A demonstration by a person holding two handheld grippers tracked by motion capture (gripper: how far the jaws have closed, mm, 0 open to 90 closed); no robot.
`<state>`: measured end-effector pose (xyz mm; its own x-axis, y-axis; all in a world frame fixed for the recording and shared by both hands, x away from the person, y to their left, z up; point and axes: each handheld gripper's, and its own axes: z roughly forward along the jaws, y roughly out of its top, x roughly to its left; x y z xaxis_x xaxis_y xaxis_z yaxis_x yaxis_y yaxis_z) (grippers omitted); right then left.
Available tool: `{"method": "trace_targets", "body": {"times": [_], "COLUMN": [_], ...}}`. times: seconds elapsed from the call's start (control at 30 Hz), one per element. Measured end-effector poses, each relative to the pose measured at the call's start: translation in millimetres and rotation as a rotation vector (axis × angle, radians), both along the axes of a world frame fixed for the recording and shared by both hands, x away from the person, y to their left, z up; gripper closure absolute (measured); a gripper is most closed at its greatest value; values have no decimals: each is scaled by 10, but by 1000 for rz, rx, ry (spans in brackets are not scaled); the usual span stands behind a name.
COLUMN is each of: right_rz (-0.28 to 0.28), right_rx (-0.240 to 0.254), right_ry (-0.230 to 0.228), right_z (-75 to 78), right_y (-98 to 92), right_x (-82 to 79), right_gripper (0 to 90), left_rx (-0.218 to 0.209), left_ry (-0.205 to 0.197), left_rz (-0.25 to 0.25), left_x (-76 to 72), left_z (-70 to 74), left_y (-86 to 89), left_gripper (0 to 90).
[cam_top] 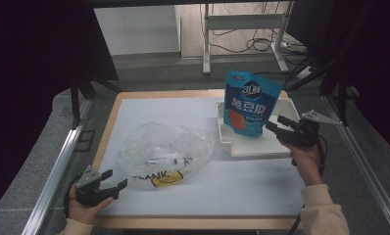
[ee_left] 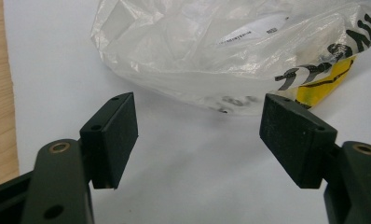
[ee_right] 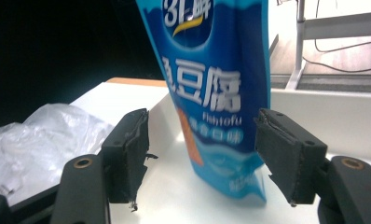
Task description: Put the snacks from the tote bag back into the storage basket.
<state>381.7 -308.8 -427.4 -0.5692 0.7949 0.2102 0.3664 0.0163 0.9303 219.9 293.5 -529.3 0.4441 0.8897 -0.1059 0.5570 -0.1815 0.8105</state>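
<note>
At right of the frame, the right gripper (cam_top: pixel 275 124) faces a blue pouch (cam_top: pixel 249 102) standing in a white tray (cam_top: pixel 254 147), jaws wide apart, gripping nothing. At lower left, the left gripper (cam_top: pixel 113 179) rests wide open and empty beside a clear plastic bag (cam_top: pixel 166 149).

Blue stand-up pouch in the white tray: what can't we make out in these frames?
- Blue stand-up pouch: top cut off by the right gripper view's upper edge.
- Its small print: blurred in the high view.
- Crumpled clear plastic bag: contents unclear behind wrinkled film; its right side is cut by the left gripper view's edge.
- White tray: floor behind the pouch hidden.

Blue pouch (cam_top: pixel 251 103) with white lettering, orange patch; clear bag (cam_top: pixel 164 152), perhaps yellow-printed.
</note>
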Motion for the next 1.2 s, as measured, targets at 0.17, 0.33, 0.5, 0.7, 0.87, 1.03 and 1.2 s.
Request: {"method": "trace_targets", "body": {"times": [0.17,0.33,0.5,0.7,0.87,1.03,1.2], "right_rz": [15,57,95,129,188,253,290], "right_rx": [-14,-33,-55,-91,-112,-173,-221], "right_ry": [26,28,29,22,30,36,34], "right_z": [-114,-257,-320,-394,-495,-663,-742], "right_y": [41,172,286,441,636,836,967], "right_x": [-128,-252,-310,-388,-461,-595,-671], "right_gripper": [350,351,352,356,356,356,354], "left_rx": [2,5,8,10,14,17,20], "left_ry": [1,1,1,2,-2,0,0], "left_rz": [2,1,-1,-4,-3,-3,-4], "left_x": [-1,2,3,6,-2,1,0], "left_z": [0,-4,-7,-13,-8,-12,-13], "left_y": [-2,-8,-6,-6,-12,-13,-18], "left_gripper": [281,281,281,282,282,282,282]}}
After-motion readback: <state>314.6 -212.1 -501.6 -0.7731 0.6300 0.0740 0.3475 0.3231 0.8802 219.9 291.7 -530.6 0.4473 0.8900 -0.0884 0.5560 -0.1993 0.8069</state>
